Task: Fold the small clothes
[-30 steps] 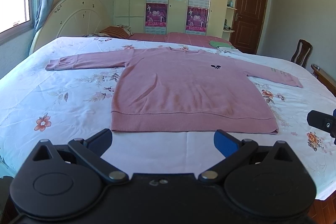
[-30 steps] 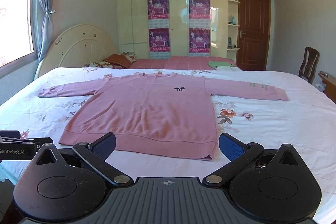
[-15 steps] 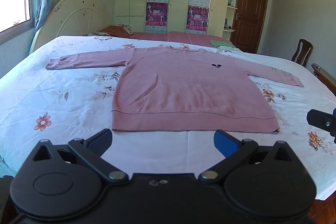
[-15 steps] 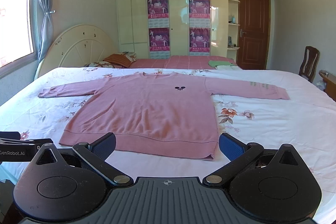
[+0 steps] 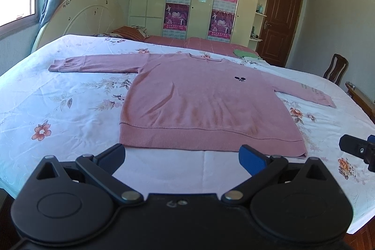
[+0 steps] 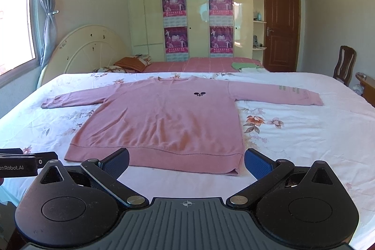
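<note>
A pink long-sleeved sweater [image 5: 204, 104] [image 6: 164, 123] lies flat and face up on the bed, both sleeves spread out sideways, hem toward me, a small black logo on its chest. My left gripper [image 5: 182, 156] hovers open just short of the hem, nothing between its blue pads. My right gripper [image 6: 187, 162] is also open, in front of the hem's right part, holding nothing. In the left wrist view the right gripper's tip [image 5: 358, 150] shows at the right edge; in the right wrist view the left gripper's tip [image 6: 25, 163] shows at the left edge.
The bed carries a white floral sheet [image 5: 58, 109] [image 6: 304, 132]. Behind it are a cream headboard [image 6: 89, 50], pillows [image 6: 131, 63], a red blanket with a green cloth [image 6: 246, 65], a wardrobe with posters, a brown door [image 6: 281, 27] and a wooden chair [image 6: 345, 65] on the right.
Both views have shifted only slightly; the sweater sits a little lower and nearer in the left wrist view. Both grippers stay open and the sweater lies untouched.
</note>
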Available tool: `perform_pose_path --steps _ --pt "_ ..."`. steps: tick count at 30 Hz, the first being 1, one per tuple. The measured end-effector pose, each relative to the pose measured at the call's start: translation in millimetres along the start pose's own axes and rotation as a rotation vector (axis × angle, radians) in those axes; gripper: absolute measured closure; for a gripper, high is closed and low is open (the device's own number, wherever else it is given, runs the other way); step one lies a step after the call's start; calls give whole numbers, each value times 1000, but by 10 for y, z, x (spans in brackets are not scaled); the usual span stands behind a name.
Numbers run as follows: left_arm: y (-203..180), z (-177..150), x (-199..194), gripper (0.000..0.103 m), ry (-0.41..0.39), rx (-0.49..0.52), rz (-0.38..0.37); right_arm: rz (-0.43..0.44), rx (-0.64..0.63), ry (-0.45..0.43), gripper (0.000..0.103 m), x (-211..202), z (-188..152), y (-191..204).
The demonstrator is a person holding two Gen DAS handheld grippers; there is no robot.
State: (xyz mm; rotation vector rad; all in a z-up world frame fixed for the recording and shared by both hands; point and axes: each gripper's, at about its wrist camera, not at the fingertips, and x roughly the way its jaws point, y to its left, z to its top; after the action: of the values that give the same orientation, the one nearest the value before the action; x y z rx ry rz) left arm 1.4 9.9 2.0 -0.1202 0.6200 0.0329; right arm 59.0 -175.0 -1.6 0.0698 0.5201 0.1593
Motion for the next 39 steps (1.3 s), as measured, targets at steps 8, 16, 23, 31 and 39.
perform_pose_path --steps 8,16,23,31,39 --pt "-229 51 112 0 -127 63 10 -170 16 -66 0 -44 79 -208" --pt "-341 302 455 0 -132 50 -36 -232 217 -45 0 -9 156 -920" --pt "-362 553 984 1 -78 89 -38 -254 224 -26 0 357 357 -1250" --pt "-400 966 1795 18 -116 134 83 -281 302 -83 2 993 695 -1894" --pt "-394 1376 2666 7 -81 72 81 -311 487 -80 54 1993 1012 -3015"
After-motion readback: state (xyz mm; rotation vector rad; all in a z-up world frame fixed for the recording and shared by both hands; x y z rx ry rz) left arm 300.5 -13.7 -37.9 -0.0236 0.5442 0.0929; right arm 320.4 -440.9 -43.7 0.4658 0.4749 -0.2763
